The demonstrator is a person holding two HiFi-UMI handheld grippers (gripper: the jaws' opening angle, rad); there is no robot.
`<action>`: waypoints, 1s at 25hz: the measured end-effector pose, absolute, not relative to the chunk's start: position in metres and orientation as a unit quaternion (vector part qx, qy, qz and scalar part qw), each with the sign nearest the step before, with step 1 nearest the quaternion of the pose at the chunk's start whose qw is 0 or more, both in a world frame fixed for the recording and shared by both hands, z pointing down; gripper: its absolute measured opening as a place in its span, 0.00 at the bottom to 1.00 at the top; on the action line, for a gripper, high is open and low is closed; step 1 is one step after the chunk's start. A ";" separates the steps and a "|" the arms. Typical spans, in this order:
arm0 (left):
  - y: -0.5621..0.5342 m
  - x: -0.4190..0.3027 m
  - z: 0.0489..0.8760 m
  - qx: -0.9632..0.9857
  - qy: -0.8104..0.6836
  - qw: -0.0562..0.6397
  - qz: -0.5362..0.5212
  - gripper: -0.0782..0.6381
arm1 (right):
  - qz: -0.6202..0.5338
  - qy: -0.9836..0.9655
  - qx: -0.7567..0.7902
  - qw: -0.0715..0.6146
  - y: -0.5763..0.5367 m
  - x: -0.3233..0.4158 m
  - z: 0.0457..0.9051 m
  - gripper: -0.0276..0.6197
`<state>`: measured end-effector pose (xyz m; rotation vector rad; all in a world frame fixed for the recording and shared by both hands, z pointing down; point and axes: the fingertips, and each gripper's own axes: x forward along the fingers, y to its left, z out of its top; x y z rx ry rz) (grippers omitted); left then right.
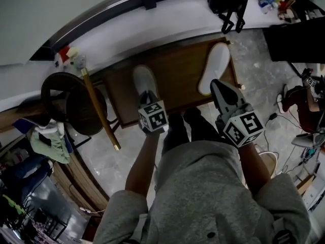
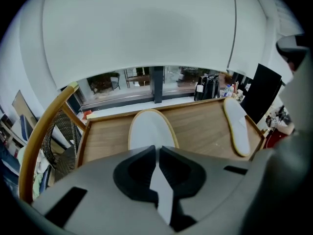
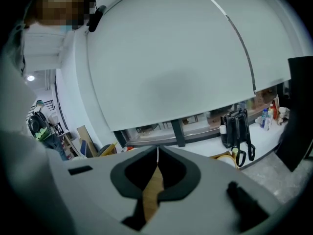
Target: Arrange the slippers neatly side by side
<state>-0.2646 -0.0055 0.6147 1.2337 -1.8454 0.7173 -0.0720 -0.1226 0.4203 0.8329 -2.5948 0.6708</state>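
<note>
Grey sweatshirt below, two grippers over a wooden table.
Left gripper has its jaws pinched together on the near end of the left slipper, at the table's left part. Right gripper hovers with its jaws together and empty, just beside the right slipper, which lies angled, well apart from the first.
</note>
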 end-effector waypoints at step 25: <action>-0.050 -0.214 0.642 0.451 -0.729 0.381 0.345 0.15 | 0.254 -0.913 0.279 0.158 -0.165 0.023 0.427 0.08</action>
